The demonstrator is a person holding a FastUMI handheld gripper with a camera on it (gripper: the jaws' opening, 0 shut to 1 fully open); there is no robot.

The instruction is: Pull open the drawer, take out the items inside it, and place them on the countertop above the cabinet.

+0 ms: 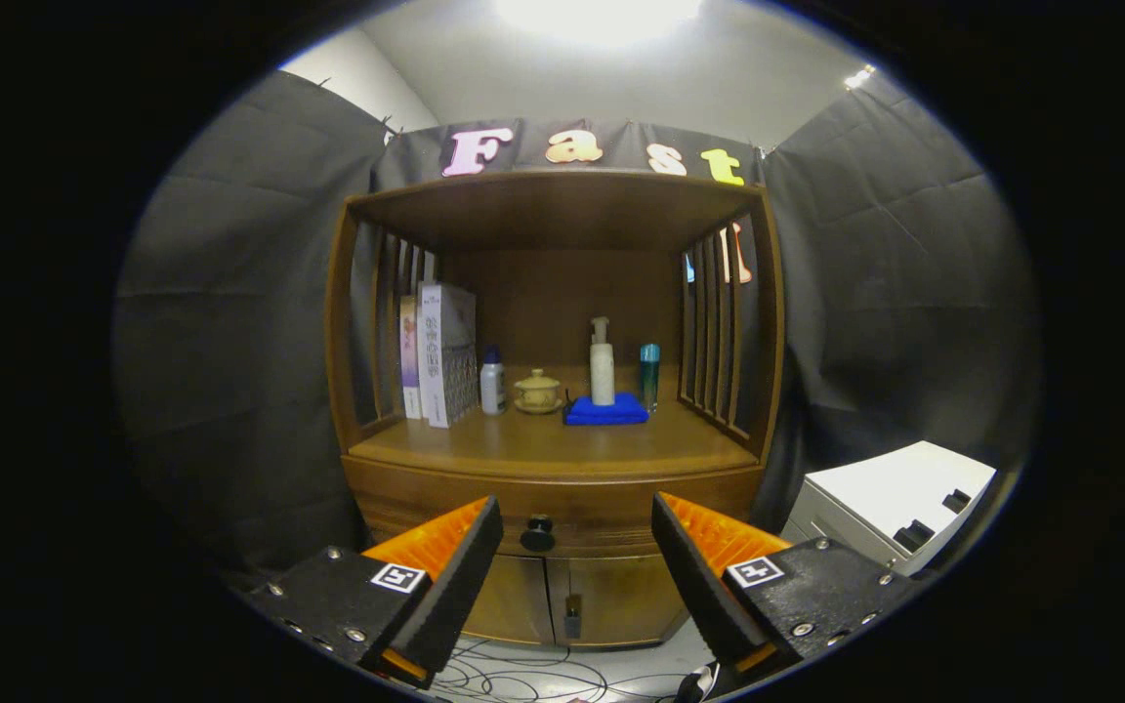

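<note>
Gripper (577,517) with jaws spread wide apart and holding nothing. Between the fingers, some way ahead, lies the drawer (562,508), closed, set under the countertop (543,444) of the wooden cabinet (553,391). One dark round knob (537,533) sits at the centre of the drawer front and is the only evident place to take hold; being small, rigid and probably smooth, it likely calls for a centred, firm pinch and a straight pull, lest the fingers slip off. The drawer's contents are hidden, so their weight cannot be judged.

Below the drawer: two cupboard doors (572,598). On the countertop: two upright books (436,351), one small white bottle (492,383), one lidded cup (537,391), one pump bottle (602,363) standing on one folded blue cloth (605,410), and one teal bottle (649,373). To the cabinet's right stands one white unit (890,503).
</note>
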